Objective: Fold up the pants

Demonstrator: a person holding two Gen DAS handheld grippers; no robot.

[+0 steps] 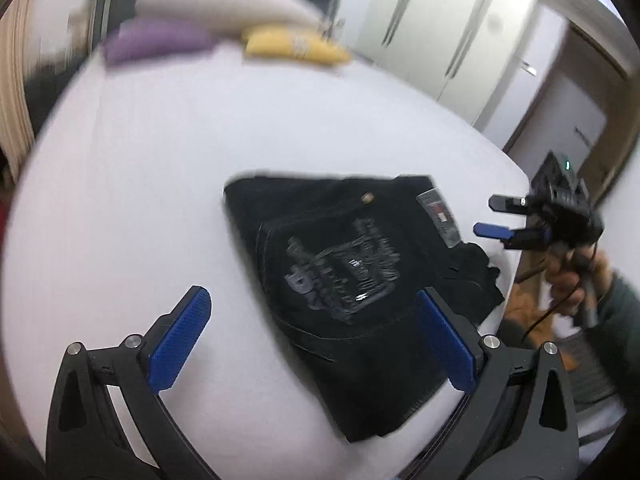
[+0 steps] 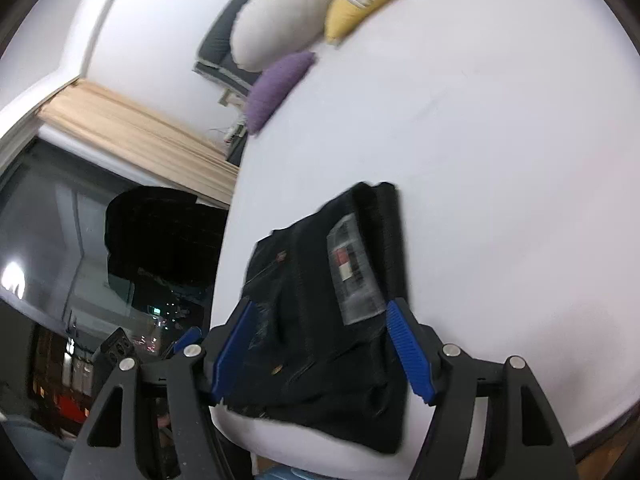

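Pants (image 1: 352, 280): black, folded into a compact, roughly rectangular bundle, lying flat on the white bed (image 1: 160, 160) near its edge; no gripper touches them.
Back-pocket print (image 1: 344, 276): a grey graphic with block lettering covers the pocket facing up; the letters are too blurred to read.
Waist label (image 2: 352, 268): a greyish patch on the waistband with a small red, white and dark flag-like mark; no wording on it can be made out.
Rivets (image 1: 366, 199): small coppery metal studs on the denim, 1 clear in the left wrist view.
Left gripper (image 1: 316, 340): jaws stand wide apart with nothing clamped; 1 blue pad (image 1: 178, 340) is over bare sheet, the other over the near part of the pants, and neither presses on the cloth.
Right gripper (image 2: 320, 352): jaws parted and holding nothing; the folded pants show between the 2 blue pads, but the pads do not pinch the fabric. In the left wrist view it sits beyond the bed's edge, carried by a hand (image 1: 568, 284) in a dark sleeve.
Cushions: 1 yellow cushion (image 2: 364, 0) with a small striped tag, unreadable, 1 purple cushion (image 2: 276, 88) and 1 large white pillow (image 2: 280, 20), grouped at the far end of the bed, well apart from the pants.
Wardrobe (image 1: 440, 28): white doors with long vertical handles, beyond the bed.
Containers: cannot tell of any.
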